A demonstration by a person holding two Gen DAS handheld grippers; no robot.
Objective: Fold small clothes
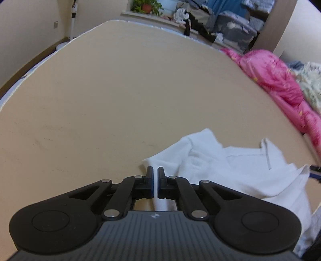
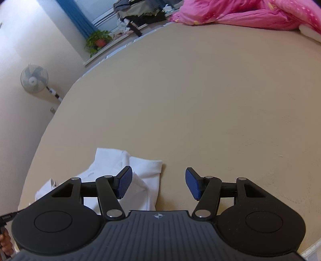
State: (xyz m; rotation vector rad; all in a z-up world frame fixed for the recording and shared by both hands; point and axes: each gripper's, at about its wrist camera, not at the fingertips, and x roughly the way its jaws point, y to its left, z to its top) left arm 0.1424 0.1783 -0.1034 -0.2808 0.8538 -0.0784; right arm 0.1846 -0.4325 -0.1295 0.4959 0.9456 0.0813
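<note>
No legible text or labels

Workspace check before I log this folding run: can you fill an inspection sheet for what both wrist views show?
Surface: beige bed sheet, smooth, mostly bare.
Job's things: one white garment, crumpled and unfolded, near the front edge.
Clutter: pink quilt bunched along the far side, with a floral fabric beside it.
Grippers: left gripper nearly shut at the garment's left edge, white cloth showing in the slit; right gripper open, one pad over the garment's right edge, not gripping.
Cables: nothing seen.
Surroundings: standing fan, potted plant on the sill, clothes pile, blue curtain.
</note>
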